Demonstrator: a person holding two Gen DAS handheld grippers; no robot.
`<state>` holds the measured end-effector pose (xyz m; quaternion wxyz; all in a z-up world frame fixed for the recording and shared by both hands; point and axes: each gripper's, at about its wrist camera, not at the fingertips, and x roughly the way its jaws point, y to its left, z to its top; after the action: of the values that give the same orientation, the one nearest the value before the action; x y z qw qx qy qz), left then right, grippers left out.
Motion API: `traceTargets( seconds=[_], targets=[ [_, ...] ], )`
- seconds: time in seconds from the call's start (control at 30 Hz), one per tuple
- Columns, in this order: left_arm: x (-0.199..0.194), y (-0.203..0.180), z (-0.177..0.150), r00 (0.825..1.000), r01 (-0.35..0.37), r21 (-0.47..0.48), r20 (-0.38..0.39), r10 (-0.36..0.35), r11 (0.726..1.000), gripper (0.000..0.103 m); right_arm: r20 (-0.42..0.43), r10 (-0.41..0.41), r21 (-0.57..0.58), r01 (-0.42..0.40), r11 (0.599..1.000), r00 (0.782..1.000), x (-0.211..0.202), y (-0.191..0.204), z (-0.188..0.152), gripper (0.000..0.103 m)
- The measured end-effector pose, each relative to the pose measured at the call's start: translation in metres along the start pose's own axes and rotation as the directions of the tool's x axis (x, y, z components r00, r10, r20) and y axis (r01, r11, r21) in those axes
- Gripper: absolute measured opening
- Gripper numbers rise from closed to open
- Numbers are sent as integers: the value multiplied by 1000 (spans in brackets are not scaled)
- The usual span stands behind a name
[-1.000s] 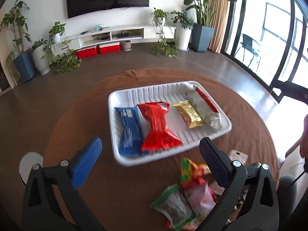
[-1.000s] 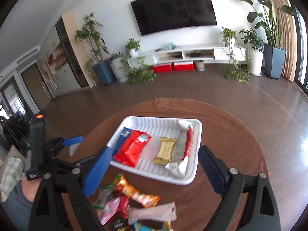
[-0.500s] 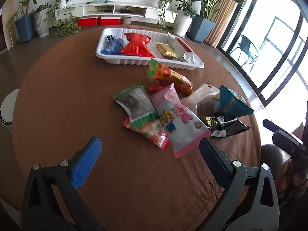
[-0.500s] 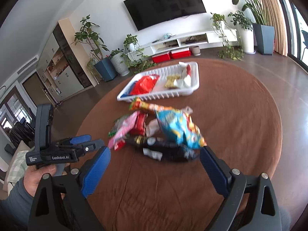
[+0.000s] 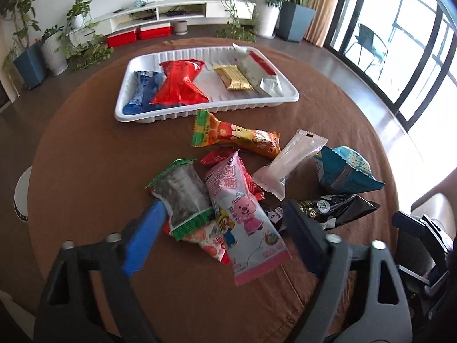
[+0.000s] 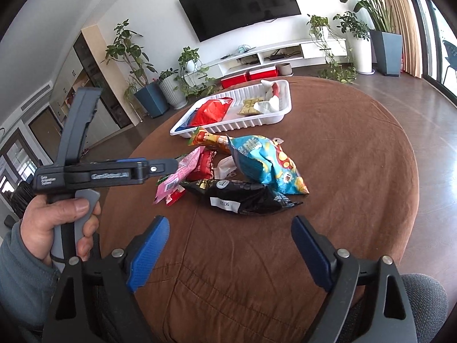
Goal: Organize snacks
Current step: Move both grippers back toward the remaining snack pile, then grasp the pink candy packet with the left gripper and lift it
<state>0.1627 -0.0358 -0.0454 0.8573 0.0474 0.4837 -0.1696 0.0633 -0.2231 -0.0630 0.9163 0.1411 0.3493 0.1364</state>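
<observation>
— What does the surface look like?
— A round desk [image 5: 85, 148] under a brown cloth, in a living room with a wall TV [image 6: 240, 3], a low white shelf unit [image 6: 280, 54], potted plants [image 6: 128, 65] and tall windows [image 5: 414, 48] on the right.

— Where are the snacks?
— A white tray [image 5: 205, 110] sits at the far side of the desk. In it lie a blue packet [image 5: 142, 91], a red packet [image 5: 180, 83], a gold packet [image 5: 234, 78] and a white-and-red packet [image 5: 260, 71]. Nearer, a loose heap lies on the cloth: an orange packet [image 5: 237, 137], a pink cartoon packet [image 5: 242, 214], a green-edged clear packet [image 5: 182, 197], a pale pink packet [image 5: 288, 163], a light blue bag [image 6: 265, 163] and a black bag [image 6: 240, 197].

— And the claws?
— The left claw [image 5: 222, 237] is closing, its jaws either side of the green-edged and pink packets; the pads do not press them yet. A hand [image 6: 54, 223] grips its handle. The right claw [image 6: 228, 251] is also closing, with only bare cloth between its jaws, just short of the black bag.

— Anything in the way?
— The packets overlap: the pink one lies over a red wrapper [image 5: 220, 157] and a strawberry-printed one [image 5: 208, 240].
</observation>
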Motion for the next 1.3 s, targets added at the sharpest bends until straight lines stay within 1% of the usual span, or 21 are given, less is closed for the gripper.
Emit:
traceTargets(
  seconds=[0.03, 0.07, 0.1, 0.2, 0.4, 0.47, 0.5, 0.57, 0.63, 0.8, 0.83, 0.9, 0.93, 0.97, 1.17, 1.3],
  targets=[
    [3, -1, 3, 1000, -2, 7, -8, 2, 1000, 66, 0, 3, 2, -3, 1000, 1000, 0, -1, 0, 88],
    [6, -3, 5, 1000, -15, 20, -14, 15, 1000, 63, 1, 4, 2, -4, 1000, 1000, 0, -1, 0, 88],
    [10, -5, 7, 999, -32, 38, -28, 33, 999, 63, 2, 4, 2, -4, 1000, 1000, 0, -1, -1, 88],
    [22, -8, 11, 996, -46, 69, -69, 51, 997, 63, -3, 9, 4, -9, 1000, 1000, -1, 0, -2, 87],
    [43, -7, 12, 990, -77, 107, -110, 89, 991, 62, -16, 14, 4, -14, 1000, 1000, 2, -2, -2, 85],
    [45, -6, 13, 990, -70, 113, -117, 83, 991, 53, -16, 14, 5, -14, 1000, 1000, 3, -3, -1, 85],
    [46, -5, 14, 989, -71, 121, -118, 86, 990, 51, -16, 14, 8, -14, 1000, 1000, 2, -3, -1, 85],
    [47, -5, 16, 989, -67, 132, -123, 83, 989, 43, -15, 15, 8, -15, 1000, 1000, 3, -4, -1, 84],
    [49, -5, 17, 988, -72, 149, -126, 91, 986, 39, -19, 13, 9, -13, 1000, 1000, 3, -4, -2, 84],
    [51, -5, 15, 985, -90, 181, -131, 114, 979, 39, -22, 12, 9, -12, 1000, 1000, 2, -3, -3, 83],
    [51, -5, 15, 985, -89, 182, -130, 114, 979, 34, -22, 11, 9, -11, 1000, 1000, 3, -3, -3, 82],
    [52, -5, 15, 985, -90, 194, -128, 116, 977, 28, -26, 10, 8, -9, 1000, 1000, 2, -2, -3, 79],
    [51, -4, 15, 986, -88, 197, -125, 113, 977, 22, -28, 7, 7, -7, 1000, 1000, 2, -2, -3, 79],
    [51, -4, 15, 987, -81, 194, -124, 107, 978, 20, -27, 6, 7, -6, 1000, 1000, 2, -1, -4, 79],
    [43, 6, 12, 992, -67, 163, -93, 83, 984, 19, -23, 11, 16, -10, 1000, 1000, 1, -1, -3, 79],
    [34, 14, 9, 996, -37, 130, -72, 46, 991, 19, -21, 9, 11, -9, 1000, 1000, 0, 1, 0, 79]
  ],
)
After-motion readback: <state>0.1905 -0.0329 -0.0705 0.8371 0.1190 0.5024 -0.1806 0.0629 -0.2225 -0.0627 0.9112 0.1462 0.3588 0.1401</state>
